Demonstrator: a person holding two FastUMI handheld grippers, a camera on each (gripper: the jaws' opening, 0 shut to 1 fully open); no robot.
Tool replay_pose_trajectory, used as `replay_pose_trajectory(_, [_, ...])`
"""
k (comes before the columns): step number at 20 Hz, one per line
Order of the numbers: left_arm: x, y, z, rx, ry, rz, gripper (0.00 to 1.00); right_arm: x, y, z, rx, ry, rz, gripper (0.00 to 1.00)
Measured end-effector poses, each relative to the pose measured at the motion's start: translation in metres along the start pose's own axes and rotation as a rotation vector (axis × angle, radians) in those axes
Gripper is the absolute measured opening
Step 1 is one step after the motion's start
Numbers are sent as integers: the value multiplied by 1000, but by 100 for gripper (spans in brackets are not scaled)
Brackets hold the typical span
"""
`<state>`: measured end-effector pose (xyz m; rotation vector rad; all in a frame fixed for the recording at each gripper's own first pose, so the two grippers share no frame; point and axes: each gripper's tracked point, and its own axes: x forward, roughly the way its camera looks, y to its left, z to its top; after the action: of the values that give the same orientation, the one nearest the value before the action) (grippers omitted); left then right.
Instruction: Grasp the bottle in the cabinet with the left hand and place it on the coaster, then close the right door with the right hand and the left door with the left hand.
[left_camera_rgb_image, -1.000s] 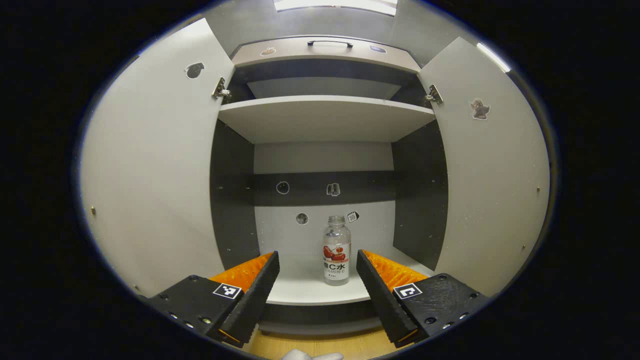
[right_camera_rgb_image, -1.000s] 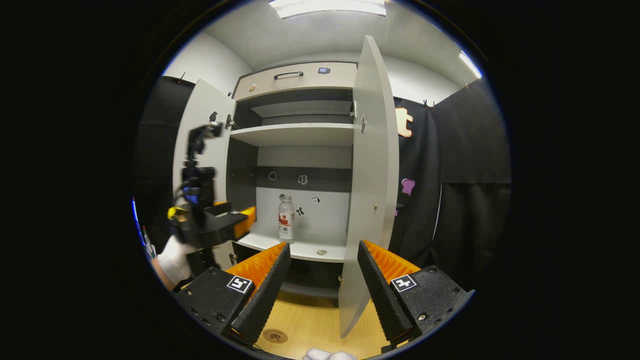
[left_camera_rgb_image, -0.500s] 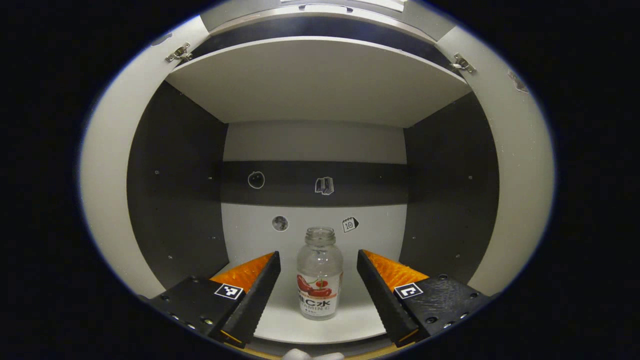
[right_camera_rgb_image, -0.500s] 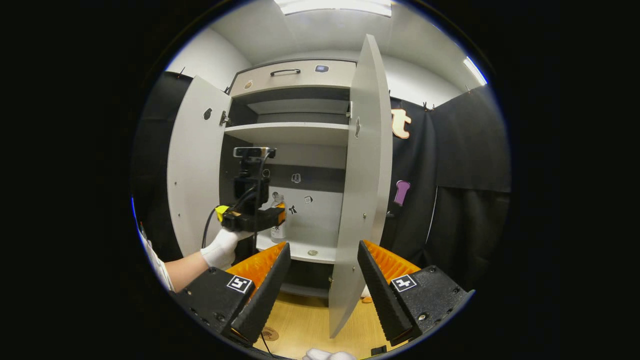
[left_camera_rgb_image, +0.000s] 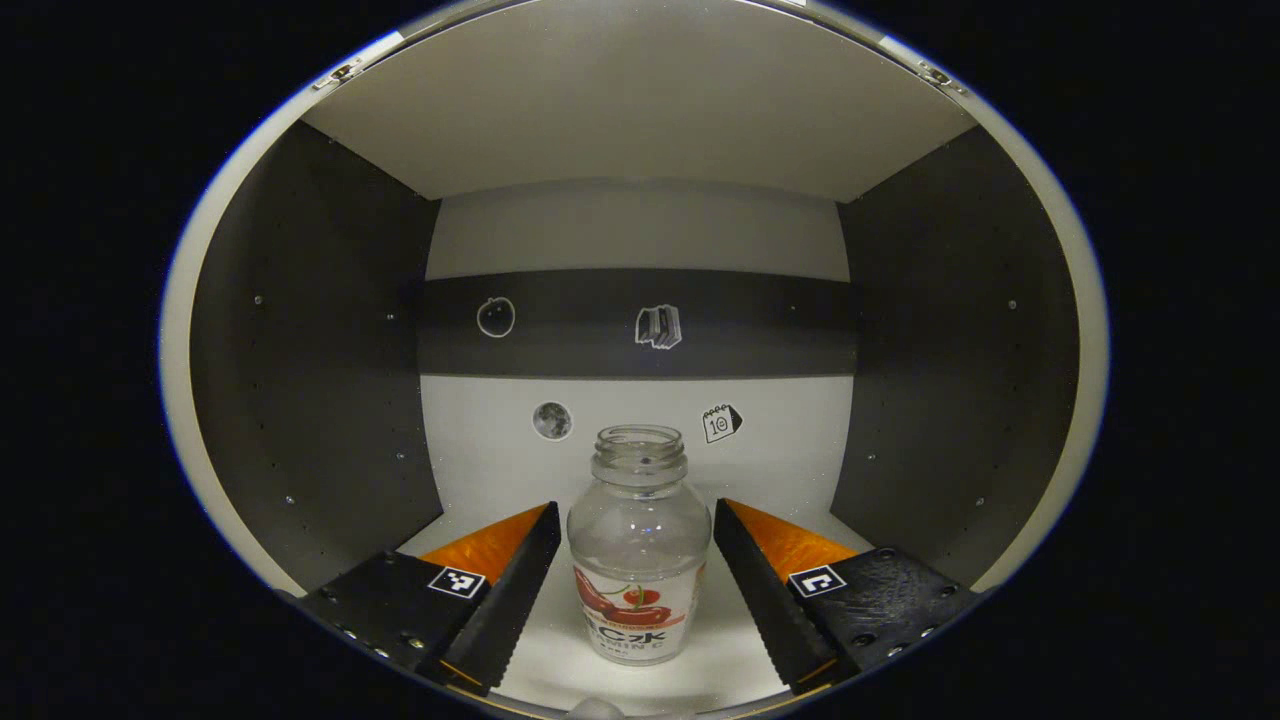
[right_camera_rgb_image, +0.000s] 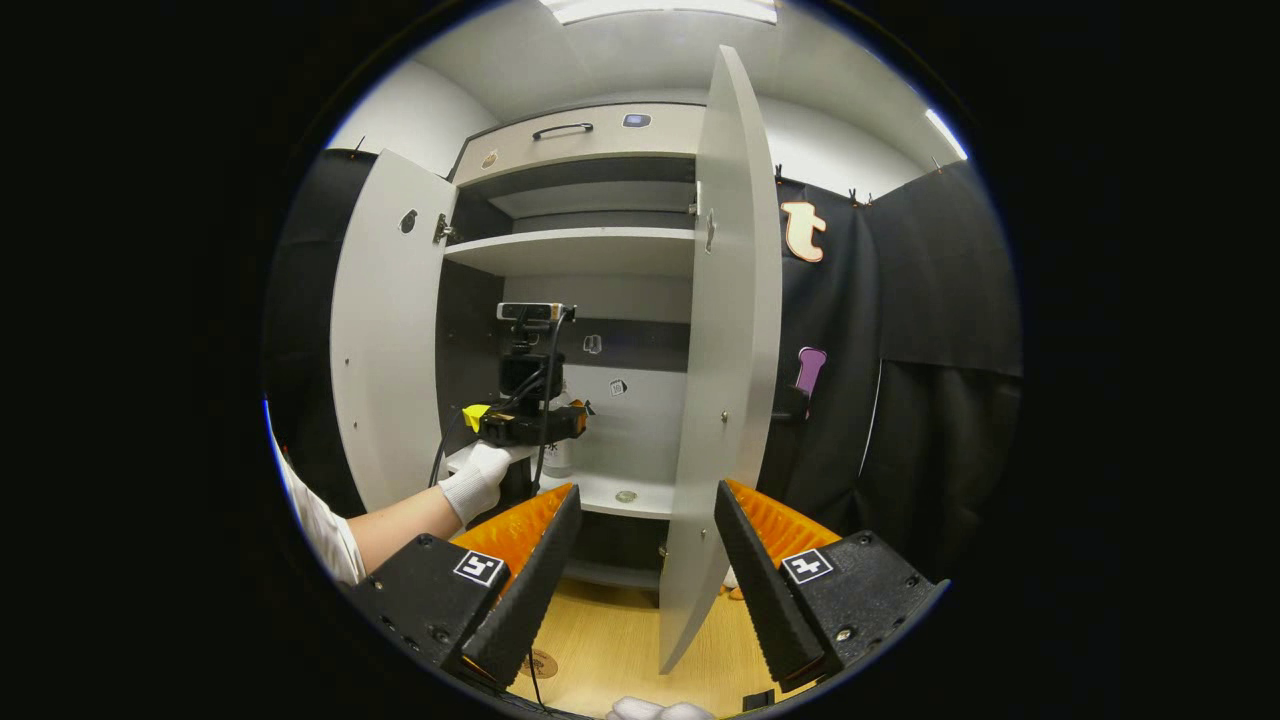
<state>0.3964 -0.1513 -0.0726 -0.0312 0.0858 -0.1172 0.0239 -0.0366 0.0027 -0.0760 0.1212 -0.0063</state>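
Note:
A clear uncapped bottle (left_camera_rgb_image: 638, 545) with a red fruit label stands upright on the cabinet's lower shelf (left_camera_rgb_image: 720, 680). My left gripper (left_camera_rgb_image: 635, 510) is open, one finger on each side of the bottle's body with only slim gaps. In the right gripper view the left gripper (right_camera_rgb_image: 525, 425), held by a white-gloved hand (right_camera_rgb_image: 480, 478), reaches into the cabinet and hides most of the bottle (right_camera_rgb_image: 558, 460). My right gripper (right_camera_rgb_image: 646, 488) hangs open in front of the cabinet, holding nothing. The right door (right_camera_rgb_image: 725, 350) and left door (right_camera_rgb_image: 385, 330) stand wide open. A round brown coaster (right_camera_rgb_image: 541, 664) lies on the wooden surface (right_camera_rgb_image: 620, 640) below.
An upper shelf (right_camera_rgb_image: 580, 250) and a drawer with a handle (right_camera_rgb_image: 560, 130) sit above the bottle's compartment. A small round disc (right_camera_rgb_image: 626, 496) lies on the lower shelf. Dark side walls (left_camera_rgb_image: 320, 380) close in the compartment. Black cloth hangs right of the cabinet.
My left gripper has pushed forward into the cabinet until its open fingers flank the bottle. The right gripper has barely shifted.

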Motion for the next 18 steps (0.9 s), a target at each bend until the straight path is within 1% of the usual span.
replay_pose_trajectory(1, [2, 0, -3, 3, 8, 4, 94, -2, -1, 0, 3, -4, 7, 83])
replay_pose_trajectory(2, [4, 0, -6, 8, 19, 7, 92, -4, 2, 3, 14, -14, 22, 83])
replay_pose_trajectory(4, [-5, 1, -1, 27, 10, 16, 77, -7, 4, 7, 21, -23, 35, 83])
replay_pose_trajectory(6, [-13, 2, 12, 32, -22, 16, 77, -12, 4, 13, 11, -44, 36, 83])
replay_pose_trajectory(7, [-22, 2, 21, 36, -42, 5, 75, -15, 4, 15, 9, -55, 36, 83])
replay_pose_trajectory(11, [-82, 3, 50, 37, -101, -15, 75, -23, 8, 12, 20, -57, 43, 83])
replay_pose_trajectory(12, [-97, 4, 54, 40, -113, -21, 72, -26, 8, 10, 23, -55, 44, 83])
replay_pose_trajectory(13, [-114, 6, 58, 45, -124, -23, 78, -29, 8, 8, 25, -54, 41, 83])
replay_pose_trajectory(14, [-130, 7, 61, 47, -135, -27, 75, -32, 8, 6, 26, -51, 40, 83])
replay_pose_trajectory(15, [-146, 7, 61, 48, -141, -36, 75, -35, 8, 2, 31, -45, 40, 83])
replay_pose_trajectory(16, [-162, 7, 59, 44, -147, -49, 79, -39, 9, -1, 40, -39, 43, 83])
replay_pose_trajectory(17, [-172, 11, 60, 40, -161, -61, 75, -43, 11, -6, 50, -29, 45, 83])
replay_pose_trajectory(18, [-184, 15, 59, 38, -166, -61, 75, -46, 13, -10, 59, -17, 48, 83])
